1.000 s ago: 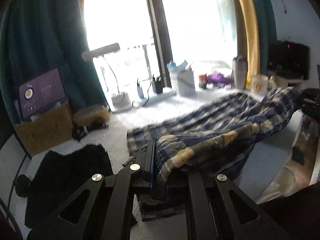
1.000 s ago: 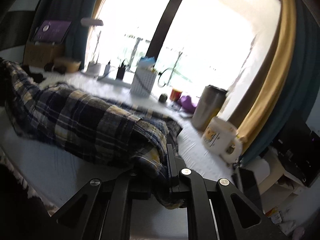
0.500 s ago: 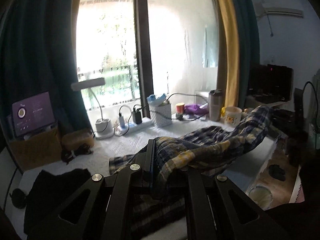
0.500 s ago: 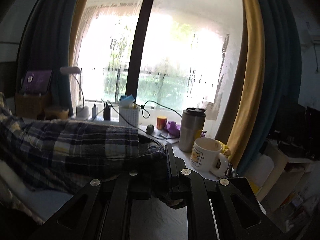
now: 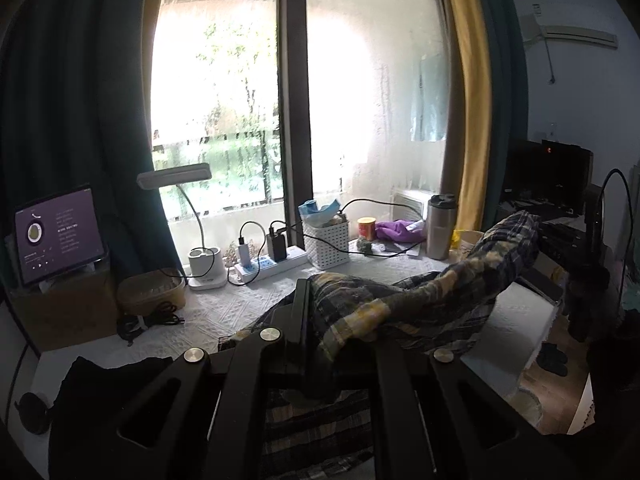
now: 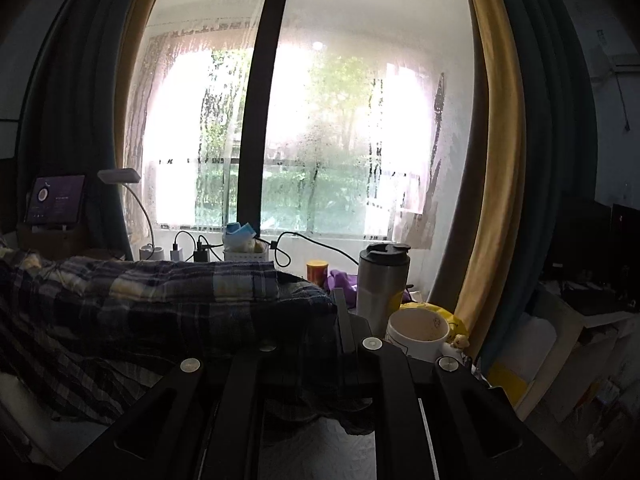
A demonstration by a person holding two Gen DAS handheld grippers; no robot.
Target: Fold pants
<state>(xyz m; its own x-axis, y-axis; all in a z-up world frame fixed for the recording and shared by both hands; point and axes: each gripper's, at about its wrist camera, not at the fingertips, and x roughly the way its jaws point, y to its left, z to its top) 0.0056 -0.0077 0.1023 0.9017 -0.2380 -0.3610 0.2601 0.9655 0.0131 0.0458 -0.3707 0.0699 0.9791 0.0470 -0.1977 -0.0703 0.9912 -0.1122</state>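
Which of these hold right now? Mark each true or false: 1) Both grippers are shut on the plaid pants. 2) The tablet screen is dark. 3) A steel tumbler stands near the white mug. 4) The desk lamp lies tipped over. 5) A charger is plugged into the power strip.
1) True: the left gripper and the right gripper each have their jaws closed on the plaid pants.
2) False: the tablet is lit, showing a purple screen.
3) True: the steel tumbler stands just behind the white mug.
4) False: the desk lamp stands upright on its base.
5) True: a charger sits in the power strip.
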